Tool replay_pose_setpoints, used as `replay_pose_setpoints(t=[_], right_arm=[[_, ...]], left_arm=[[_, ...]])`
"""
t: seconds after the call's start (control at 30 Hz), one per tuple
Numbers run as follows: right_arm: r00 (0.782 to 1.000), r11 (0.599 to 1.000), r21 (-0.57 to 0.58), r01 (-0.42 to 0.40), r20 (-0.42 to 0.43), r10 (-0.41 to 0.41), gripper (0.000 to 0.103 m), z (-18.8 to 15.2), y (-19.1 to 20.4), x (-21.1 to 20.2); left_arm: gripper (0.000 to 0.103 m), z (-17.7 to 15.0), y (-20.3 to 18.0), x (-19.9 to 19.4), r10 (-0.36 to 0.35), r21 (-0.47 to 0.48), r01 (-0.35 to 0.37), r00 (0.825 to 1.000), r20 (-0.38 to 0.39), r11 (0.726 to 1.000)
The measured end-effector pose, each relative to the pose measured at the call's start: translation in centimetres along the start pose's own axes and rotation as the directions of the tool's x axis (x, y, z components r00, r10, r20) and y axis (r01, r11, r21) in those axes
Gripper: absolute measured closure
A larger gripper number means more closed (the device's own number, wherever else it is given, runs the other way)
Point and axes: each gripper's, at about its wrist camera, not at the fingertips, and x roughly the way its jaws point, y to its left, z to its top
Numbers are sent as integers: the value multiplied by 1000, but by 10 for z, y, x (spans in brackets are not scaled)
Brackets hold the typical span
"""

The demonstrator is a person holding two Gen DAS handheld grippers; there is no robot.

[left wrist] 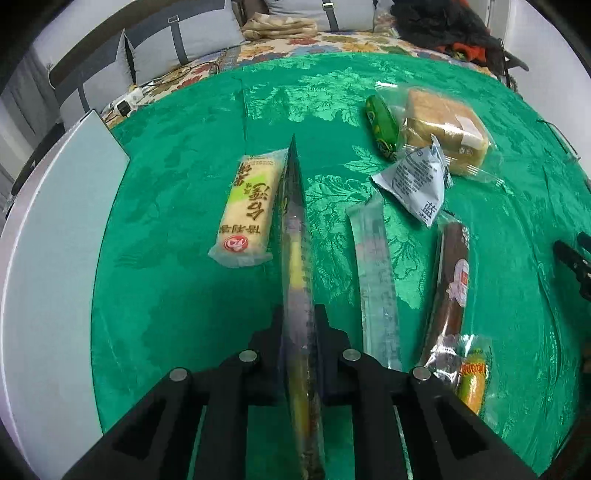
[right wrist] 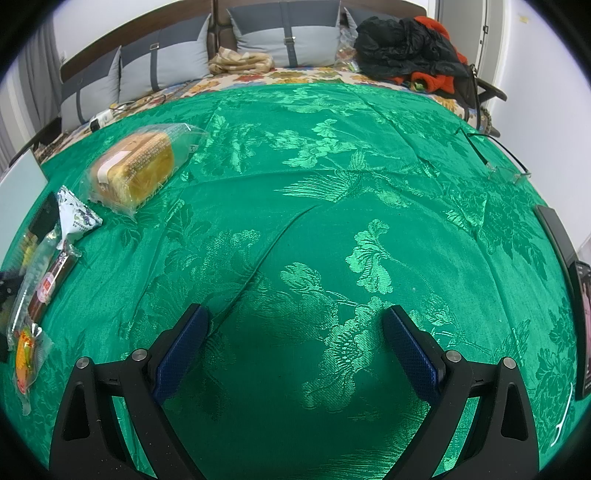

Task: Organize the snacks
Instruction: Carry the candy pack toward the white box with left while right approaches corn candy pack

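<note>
My left gripper (left wrist: pixel 300 314) is shut on a long thin snack packet (left wrist: pixel 295 236), held edge-on above the green cloth (left wrist: pixel 177 288). A yellow cake bar (left wrist: pixel 248 210) lies just left of it. To the right lie a clear long packet (left wrist: pixel 376 280), a brown sausage stick (left wrist: pixel 452 284), a white pouch (left wrist: pixel 417 181), a green packet (left wrist: pixel 380 127), a wrapped bread loaf (left wrist: pixel 443 129) and an orange snack (left wrist: pixel 472 376). My right gripper (right wrist: pixel 295 325) is open and empty over bare cloth (right wrist: pixel 332 184). The loaf (right wrist: pixel 136 170), white pouch (right wrist: pixel 74 214), sausage stick (right wrist: pixel 50 284) and orange snack (right wrist: pixel 27 350) sit at its far left.
A white board (left wrist: pixel 48 266) lies along the cloth's left edge. A dark phone (right wrist: pixel 583 328) and dark slab (right wrist: pixel 554 229) sit at the right edge, with glasses (right wrist: pixel 506 170) beyond. Pillows (right wrist: pixel 284 33), a folded cloth and dark clothes (right wrist: pixel 406 44) lie at the back.
</note>
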Motion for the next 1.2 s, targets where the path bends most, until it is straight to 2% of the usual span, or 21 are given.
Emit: replay_pose_setpoints(t=[0.13, 0.2, 0.27, 0.33, 0.4, 0.43, 0.5, 0.53, 0.57, 0.6, 0.63, 0.67, 0.73, 0.83, 1.03, 1.2], right_arm=[[1000, 1000, 2, -2, 0, 2, 5, 0, 0, 0], [1000, 1000, 0, -6, -1, 6, 5, 0, -1, 1], [1000, 1000, -17, -19, -2, 19, 5, 1, -1, 1], [997, 997, -53, -59, -47, 56, 6, 1, 3, -2], [985, 990, -6, -140, -98, 138, 7, -3, 8, -13], [974, 981, 40, -191, -114, 194, 7, -5, 12, -20], [926, 938, 144, -315, -170, 337, 7, -13, 32, -35], [904, 918, 177, -354, -186, 384, 7, -16, 42, -39], [872, 890, 213, -404, -203, 445, 7, -20, 56, -43], [840, 864, 228, -449, -221, 495, 7, -23, 75, -48], [828, 858, 215, -466, -236, 509, 7, -24, 93, -50], [829, 865, 181, -468, -251, 500, 7, -24, 111, -52], [854, 895, 77, -438, -274, 442, 9, -23, 147, -52], [871, 908, 64, -414, -263, 416, 9, -22, 160, -52], [887, 916, 146, -374, -233, 399, 9, -22, 127, -57], [895, 892, 311, -327, -200, 398, 9, -26, 80, -61]], left_arm=[[91, -12, 12, -21, -34, -75, 38, 998, 50, 997], [91, -25, 24, -42, -89, -143, 101, 992, 93, 985], [91, -35, 30, -60, -119, -166, 140, 985, 128, 976], [91, -47, 33, -81, -128, -173, 158, 977, 170, 972], [91, -58, 38, -102, -140, -191, 182, 967, 212, 965], [91, -64, 42, -112, -145, -205, 194, 962, 232, 959], [91, -72, 50, -123, -147, -224, 206, 956, 255, 953], [91, -76, 54, -128, -144, -234, 208, 954, 265, 950], [91, -80, 58, -134, -141, -247, 212, 951, 277, 946], [91, -83, 62, -139, -141, -258, 217, 948, 286, 941], [91, -84, 65, -142, -139, -265, 220, 946, 292, 939], [91, -88, 70, -147, -136, -274, 222, 944, 302, 936], [91, -95, 80, -156, -130, -289, 227, 939, 319, 930], [91, -108, 95, -172, -127, -312, 241, 930, 346, 919], [91, -129, 122, -190, -122, -357, 276, 909, 398, 892], [91, -137, 131, -203, -113, -370, 294, 892, 439, 881]])
